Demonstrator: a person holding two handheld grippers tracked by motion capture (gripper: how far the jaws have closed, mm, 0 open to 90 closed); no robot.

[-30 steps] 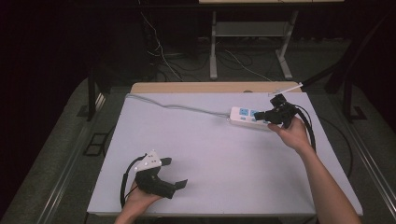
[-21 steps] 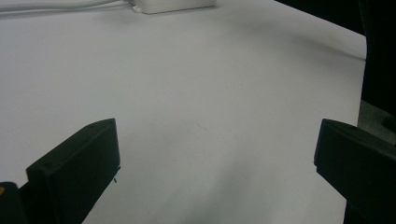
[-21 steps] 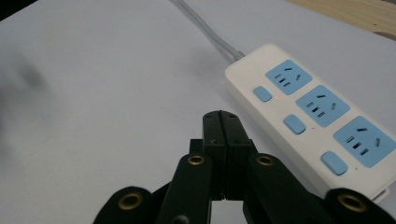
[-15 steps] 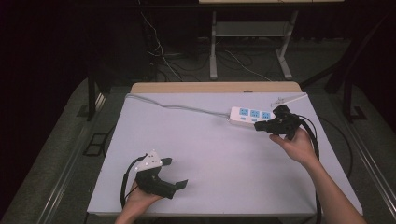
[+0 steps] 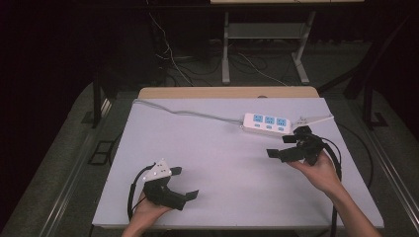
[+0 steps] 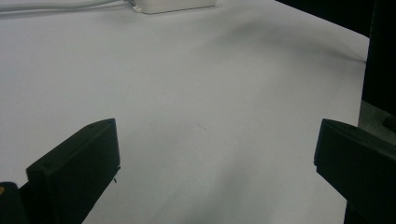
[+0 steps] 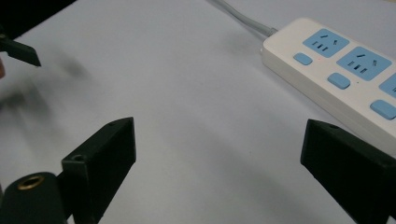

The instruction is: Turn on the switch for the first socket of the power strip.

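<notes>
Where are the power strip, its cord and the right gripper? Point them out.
power strip (image 5: 267,124): high view, middle socket.
cord (image 5: 197,115): high view, mid-run on the table.
right gripper (image 5: 284,146): high view, between its fingertips.

1. Your high view looks forward and down from above your side of the table (image 5: 217,163). It stands far enough back to take in the whole white top, your forearms entering at the bottom, and the dark floor beyond.
2. Your left gripper view rides low and close over the table (image 6: 196,93), looking along its own two black jaws toward the far edge, where the end of the strip (image 6: 173,5) sits at the top.
3. Your right gripper view looks along its jaws, close beside the strip (image 7: 345,79) at its right.
4. All three views share the white top and the strip (image 5: 267,124).
</notes>
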